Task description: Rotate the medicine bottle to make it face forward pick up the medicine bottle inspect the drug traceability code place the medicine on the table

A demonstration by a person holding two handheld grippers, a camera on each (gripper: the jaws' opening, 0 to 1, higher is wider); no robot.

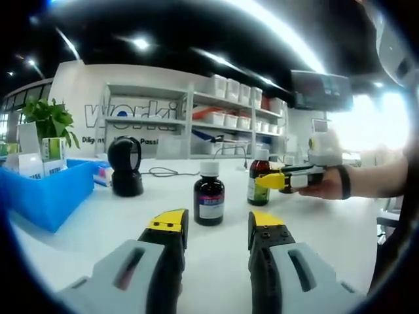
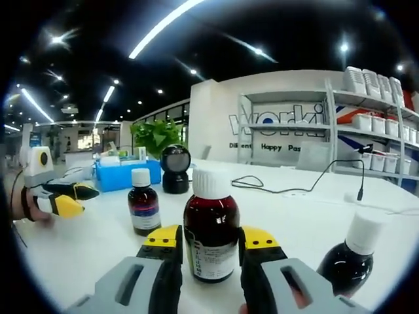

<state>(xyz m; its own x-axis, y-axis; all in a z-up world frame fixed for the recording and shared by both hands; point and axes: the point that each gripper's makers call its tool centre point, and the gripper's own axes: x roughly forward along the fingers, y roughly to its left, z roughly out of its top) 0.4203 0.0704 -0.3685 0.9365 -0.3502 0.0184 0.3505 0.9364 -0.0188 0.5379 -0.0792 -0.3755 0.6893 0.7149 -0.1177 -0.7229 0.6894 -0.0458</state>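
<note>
Our right tongs reach level over the table, clamped around the tall bottle; left tongs hover apart before the small bottle

My left view low over table, facing shelves at 12 o'clock; right view nearer, bottle close; both share scanner.

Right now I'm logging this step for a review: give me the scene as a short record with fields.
left gripper: open, holding nothing, over the white table
right gripper: jaws either side of the large brown medicine bottle, contact unclear
small dark bottle: upright, white cap, untouched
third dark bottle: near right gripper
scanner: black, beside blue bin
</note>
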